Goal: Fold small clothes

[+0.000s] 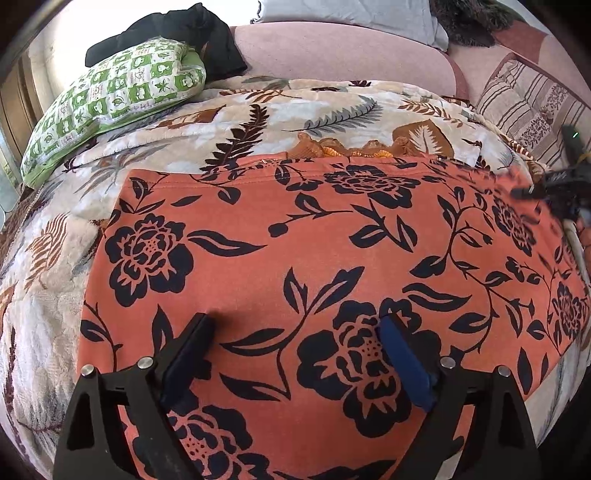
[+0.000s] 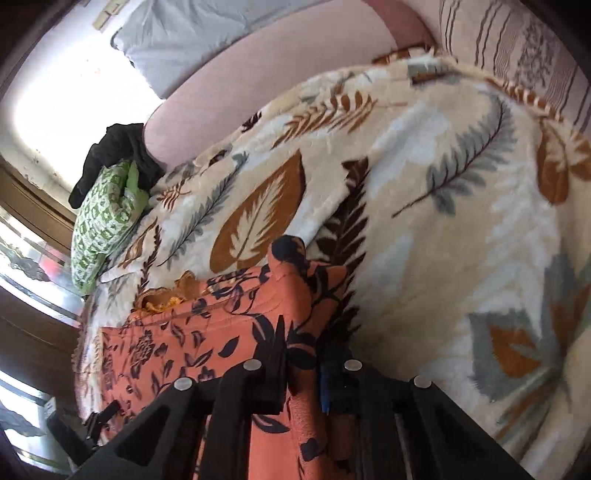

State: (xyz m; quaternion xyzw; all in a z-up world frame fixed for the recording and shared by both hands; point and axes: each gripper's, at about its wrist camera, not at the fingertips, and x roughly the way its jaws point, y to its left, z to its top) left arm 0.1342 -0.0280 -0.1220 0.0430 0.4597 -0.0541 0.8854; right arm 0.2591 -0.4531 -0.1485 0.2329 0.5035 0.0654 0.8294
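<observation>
Black fingers of my left tongs (image 1: 295, 325) stand spread wide just above the orange flowered garment (image 1: 295, 236), with nothing between them. That garment lies mostly flat on the leaf-print blanket (image 1: 258, 110) covering the bed, its hemmed far edge running left to right, and a bit of crumpled orange lace (image 1: 354, 149) peeks out just beyond that edge.

My right tongs (image 2: 301, 373) are pressed together on the garment's right side, pinching a fold of the cloth, and the corner stands up in a peak above the fingers. From the left view those right tongs show only as a dark blur at the right edge, over the cloth.

Far left on the bed sits a green checked pillow (image 1: 118, 88) with a dark piece of clothing (image 1: 177, 33) bunched behind it, well apart from my work.

The risk I see: only one side is held, so if I carry the right side across, the loose left side may drag and crease, and the fold would come out crooked. The fleecy blanket may also cling and pull the bottom layer askew. The thin cloth could slip from my right pinch if I pull too fast. I'd steady the left side first.
</observation>
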